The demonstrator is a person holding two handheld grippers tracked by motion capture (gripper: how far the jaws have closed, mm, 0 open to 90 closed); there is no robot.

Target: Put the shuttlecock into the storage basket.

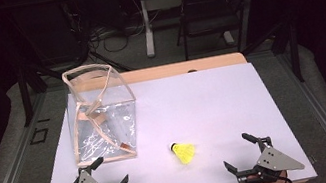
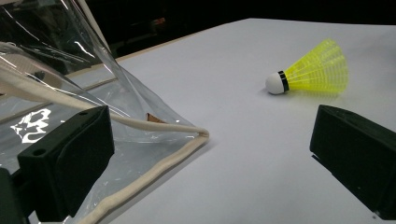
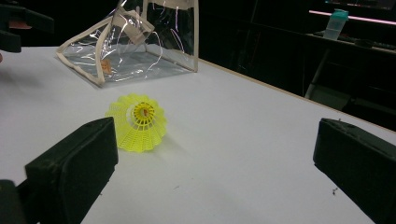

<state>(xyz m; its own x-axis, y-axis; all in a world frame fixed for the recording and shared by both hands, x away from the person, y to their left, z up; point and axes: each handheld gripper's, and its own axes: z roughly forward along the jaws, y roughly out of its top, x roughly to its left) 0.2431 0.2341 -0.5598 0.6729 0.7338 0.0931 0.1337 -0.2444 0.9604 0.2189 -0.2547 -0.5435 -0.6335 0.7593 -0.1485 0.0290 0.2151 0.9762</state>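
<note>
Shuttlecock (image 1: 184, 152) is seen lying on its side on the table (image 1: 214, 107), untouched, between both tongs, apart from the clear bag (image 1: 100, 113). Left gripper (image 1: 100, 179) and right gripper (image 1: 243, 154) are spread, empty. Presumably bagging remains undone.

We are seeing bare tabletop (image 1: 213, 98) lying all around the shuttlecock (image 1: 184, 152), with the clear bag (image 1: 100, 113) standing well apart left.
</note>
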